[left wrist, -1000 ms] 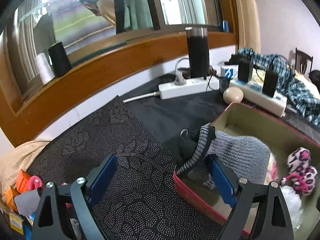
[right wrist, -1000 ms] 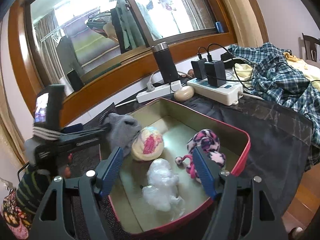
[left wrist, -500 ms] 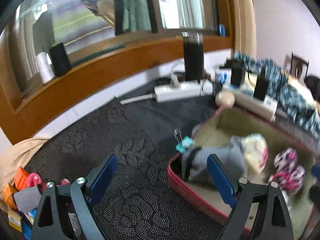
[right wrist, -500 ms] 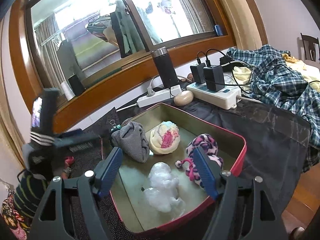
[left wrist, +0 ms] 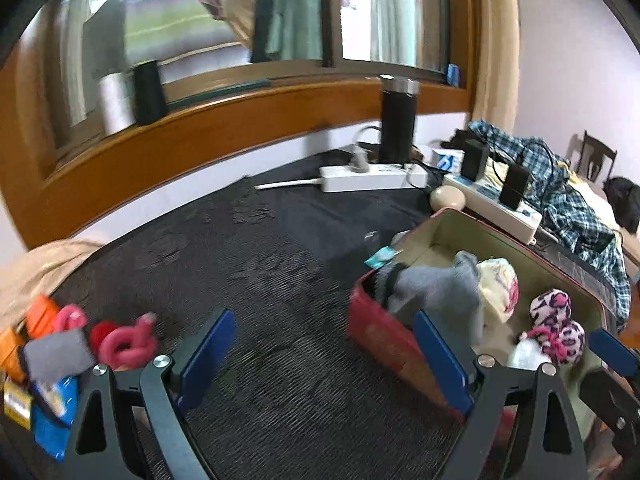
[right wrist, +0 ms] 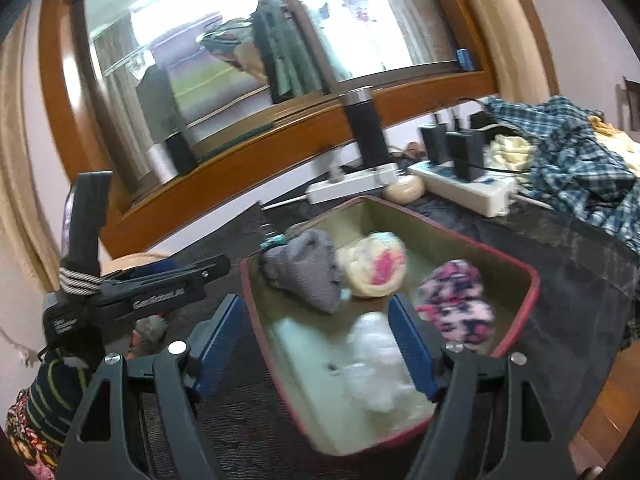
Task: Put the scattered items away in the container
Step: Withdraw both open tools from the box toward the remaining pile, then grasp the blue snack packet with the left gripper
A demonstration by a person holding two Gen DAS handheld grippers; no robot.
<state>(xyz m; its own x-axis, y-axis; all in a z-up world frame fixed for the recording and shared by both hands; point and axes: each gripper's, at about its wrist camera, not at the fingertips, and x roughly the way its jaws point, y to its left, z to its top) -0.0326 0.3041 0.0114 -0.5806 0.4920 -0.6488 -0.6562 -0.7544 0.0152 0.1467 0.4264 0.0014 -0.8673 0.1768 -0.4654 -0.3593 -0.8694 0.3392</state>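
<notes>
The left gripper (left wrist: 320, 364) hangs over the dark textured mat (left wrist: 256, 280) with blue pads spread wide and nothing between them. The right gripper (right wrist: 316, 348), jaws also apart and empty, hovers over the red-rimmed rectangular container (right wrist: 516, 344). Inside lies a soft grey knitted sock (right wrist: 308, 268), crumpled at the left end, its long axis running roughly towards the window, beside a yellow-pink bundle (right wrist: 376, 264).

The left gripper (left wrist: 324, 360) hangs wide open and empty over the dark tabletop (left wrist: 280, 248). To its right, the red container (left wrist: 384, 336) holds a grey sock (left wrist: 436, 288), a yellow-pink bundle (left wrist: 500, 284) and a leopard-pattern toy (left wrist: 554, 320). At the far left, a pink ring toy (left wrist: 126, 346) lies among other small scattered items.
</notes>
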